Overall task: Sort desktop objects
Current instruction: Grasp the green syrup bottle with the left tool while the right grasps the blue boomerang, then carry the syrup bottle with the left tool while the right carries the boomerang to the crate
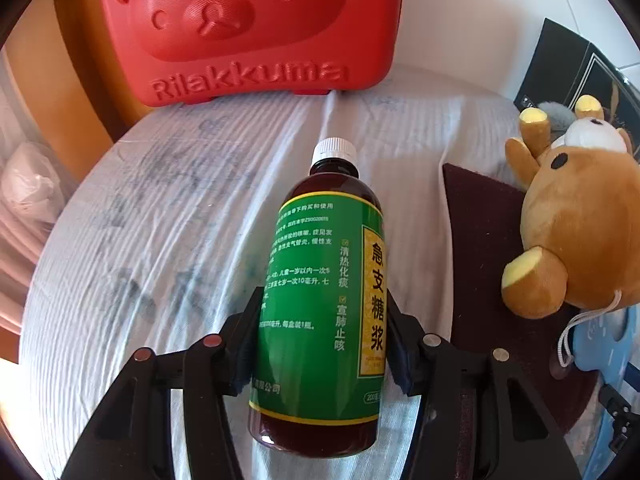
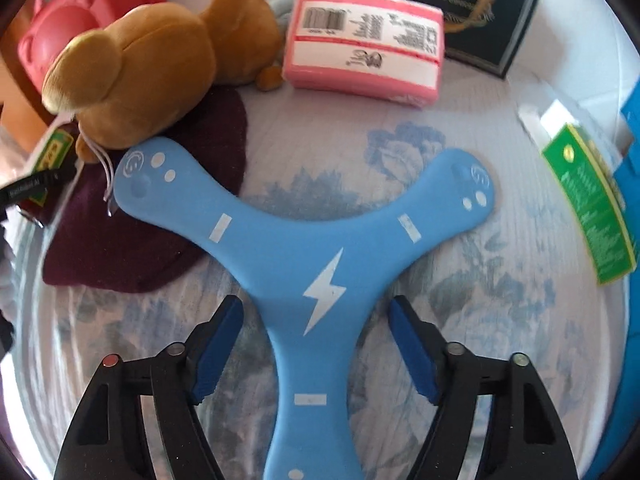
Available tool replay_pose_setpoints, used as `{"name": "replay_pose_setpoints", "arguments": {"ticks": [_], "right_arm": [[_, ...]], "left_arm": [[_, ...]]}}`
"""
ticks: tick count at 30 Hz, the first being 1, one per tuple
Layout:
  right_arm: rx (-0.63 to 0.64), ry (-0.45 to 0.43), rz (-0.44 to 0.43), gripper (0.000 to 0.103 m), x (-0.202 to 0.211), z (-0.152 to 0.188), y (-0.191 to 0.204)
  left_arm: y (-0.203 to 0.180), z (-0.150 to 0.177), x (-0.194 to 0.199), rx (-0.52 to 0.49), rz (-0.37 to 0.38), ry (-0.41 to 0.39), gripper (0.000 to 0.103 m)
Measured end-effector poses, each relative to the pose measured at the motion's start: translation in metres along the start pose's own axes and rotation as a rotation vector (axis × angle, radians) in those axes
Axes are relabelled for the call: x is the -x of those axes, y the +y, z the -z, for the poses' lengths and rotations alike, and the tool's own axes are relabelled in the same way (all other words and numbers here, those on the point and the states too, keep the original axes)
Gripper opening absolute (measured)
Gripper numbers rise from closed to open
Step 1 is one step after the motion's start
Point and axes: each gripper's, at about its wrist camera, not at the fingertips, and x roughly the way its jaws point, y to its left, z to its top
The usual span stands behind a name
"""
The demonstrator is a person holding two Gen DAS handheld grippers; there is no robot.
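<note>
- Black fingers with blue pads are seen at the bottom of each wrist view; two grippers are counted in all, one per hand.
- One syrup bottle, brown with a green label and a white cap, is clamped by the left gripper; both pads are pressed against the bottle's sides at the lower half of the label.
- The bottle is held with its cap pointing away from the camera, over the pale cloth that covers the desk.
- The left gripper is angled steeply down toward the cloth.
- One blue three-armed boomerang, marked with a white lightning bolt, is straddled by the right gripper; its near arm lies between the fingers, but a gap is left on each side, so the jaws stand apart and nothing is gripped.
- The boomerang lies flat on the cloth, and one of its far arms overlaps one dark red mat.
- The right gripper is also tilted steeply down over the boomerang.
- One brown plush bear is rested on the mat, just beside the boomerang's left arm.
- One red bear-faced case with raised "Rilakkuma" lettering is stood at the far edge of the desk.
- One pink packet with a barcode label lies beyond the boomerang, in front of one dark box.
- One green carton is seen at the right edge, blurred.
</note>
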Motion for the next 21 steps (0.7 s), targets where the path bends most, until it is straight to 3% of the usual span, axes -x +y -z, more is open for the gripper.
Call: {"name": "replay_pose_setpoints", "arguments": {"ticks": [8, 16, 21], "right_arm": [[0.015, -0.044, -0.007, 0.055, 0.024, 0.01, -0.008], [0.029, -0.116, -0.006, 0.055, 0.067, 0.027, -0.016], [0.053, -0.226, 0.028, 0.055, 0.11, 0.034, -0.018]], "left_arm": [[-0.003, 0.035, 0.038, -0.025, -0.053, -0.039, 0.051], [-0.009, 0.095, 0.104, 0.015, -0.022, -0.078, 0.051], [-0.015, 0.119, 0.147, 0.025, -0.001, -0.11, 0.051]]}}
